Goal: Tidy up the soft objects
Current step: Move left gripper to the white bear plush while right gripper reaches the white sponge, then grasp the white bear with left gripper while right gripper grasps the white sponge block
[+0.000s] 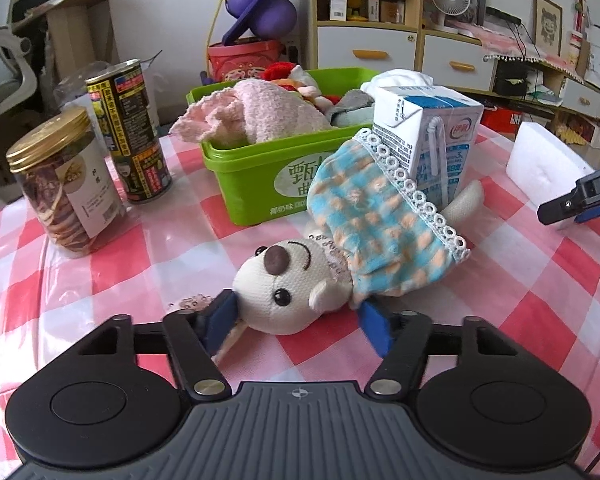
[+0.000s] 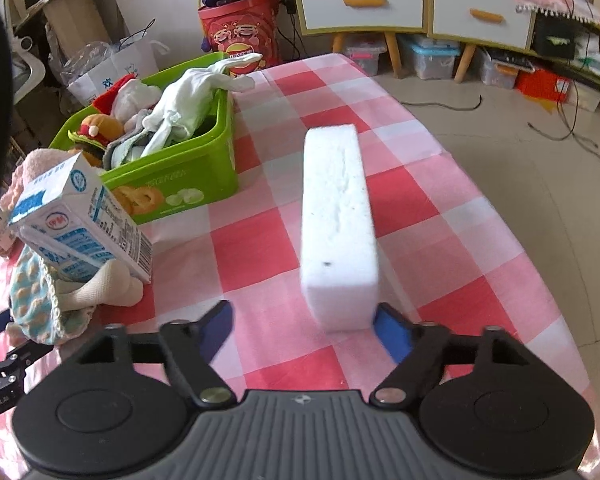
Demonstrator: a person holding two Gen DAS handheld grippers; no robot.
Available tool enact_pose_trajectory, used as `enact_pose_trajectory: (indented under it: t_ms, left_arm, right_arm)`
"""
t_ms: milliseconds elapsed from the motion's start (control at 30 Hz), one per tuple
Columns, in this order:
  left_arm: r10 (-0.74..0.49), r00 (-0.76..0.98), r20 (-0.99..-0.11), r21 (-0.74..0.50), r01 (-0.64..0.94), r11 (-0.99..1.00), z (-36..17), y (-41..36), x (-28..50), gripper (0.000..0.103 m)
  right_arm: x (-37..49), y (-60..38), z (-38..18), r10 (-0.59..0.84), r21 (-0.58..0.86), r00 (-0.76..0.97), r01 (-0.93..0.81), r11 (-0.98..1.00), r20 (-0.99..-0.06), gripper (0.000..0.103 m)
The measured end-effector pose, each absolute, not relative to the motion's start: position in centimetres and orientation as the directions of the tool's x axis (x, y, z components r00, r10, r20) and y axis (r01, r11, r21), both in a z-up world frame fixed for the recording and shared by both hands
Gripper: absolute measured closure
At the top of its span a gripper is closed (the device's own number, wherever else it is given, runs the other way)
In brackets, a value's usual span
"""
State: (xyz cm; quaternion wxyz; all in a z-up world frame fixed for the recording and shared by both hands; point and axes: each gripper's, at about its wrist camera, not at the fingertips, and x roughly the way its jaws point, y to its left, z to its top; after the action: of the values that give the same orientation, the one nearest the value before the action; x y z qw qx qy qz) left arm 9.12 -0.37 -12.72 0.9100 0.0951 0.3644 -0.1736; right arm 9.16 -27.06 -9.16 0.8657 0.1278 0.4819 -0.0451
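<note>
A cream teddy bear (image 1: 288, 284) in a blue checked dress (image 1: 380, 228) lies on the checked tablecloth, head toward me. My left gripper (image 1: 296, 316) is open, its blue pads on either side of the bear's head. The bear also shows in the right wrist view (image 2: 72, 296). A white foam block (image 2: 338, 220) lies lengthwise ahead of my right gripper (image 2: 306, 328), which is open with the block's near end just inside its right pad. A green box (image 1: 256, 176) holds a pink towel (image 1: 260, 114) and other soft items; it also shows in the right wrist view (image 2: 180, 184).
A milk carton (image 1: 432, 140) leans on the bear's dress. A clear jar with a gold lid (image 1: 60, 188) and a black and yellow can (image 1: 132, 132) stand at the left. The table's right edge (image 2: 512, 204) drops to the floor. Cabinets stand behind.
</note>
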Motion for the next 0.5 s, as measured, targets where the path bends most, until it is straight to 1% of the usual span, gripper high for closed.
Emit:
enact_pose_trajectory:
  t_ms: [33, 67, 100, 200, 333, 500]
  left_arm:
    - [-0.243, 0.674, -0.698, 0.047, 0.382, 0.923, -12.7, -0.3, 9.1, 0.047]
    - [-0.234, 0.676, -0.699, 0.054, 0.376, 0.925, -12.6, -0.2, 9.1, 0.056]
    - [-0.230, 0.675, -0.701, 0.057, 0.374, 0.926, -12.6, -0.1, 9.0, 0.056]
    - [-0.240, 0.665, -0.707, 0.030, 0.367, 0.930, -12.4, 0.4, 9.0, 0.058]
    - [-0.254, 0.641, -0.724, -0.006, 0.362, 0.932, -12.0, 0.6, 8.8, 0.059]
    - [-0.269, 0.605, -0.749, -0.023, 0.383, 0.924, -11.4, 0.3, 8.2, 0.059]
  right_arm:
    - [9.2, -27.2, -9.2, 0.056, 0.192, 0.527, 0.208, 0.959, -0.848, 0.065]
    - [9.2, -27.3, -9.2, 0.066, 0.204, 0.523, 0.212, 0.956, -0.850, 0.072]
    - [9.2, -27.4, -9.2, 0.078, 0.218, 0.520, 0.215, 0.952, -0.851, 0.077]
    - [9.1, -27.4, -9.0, 0.117, 0.256, 0.513, 0.209, 0.944, -0.850, 0.085]
    - [8.9, -27.1, -8.8, 0.153, 0.281, 0.510, 0.183, 0.942, -0.846, 0.091]
    - [8.5, -27.8, -8.4, 0.206, 0.344, 0.515, 0.187, 0.920, -0.832, 0.092]
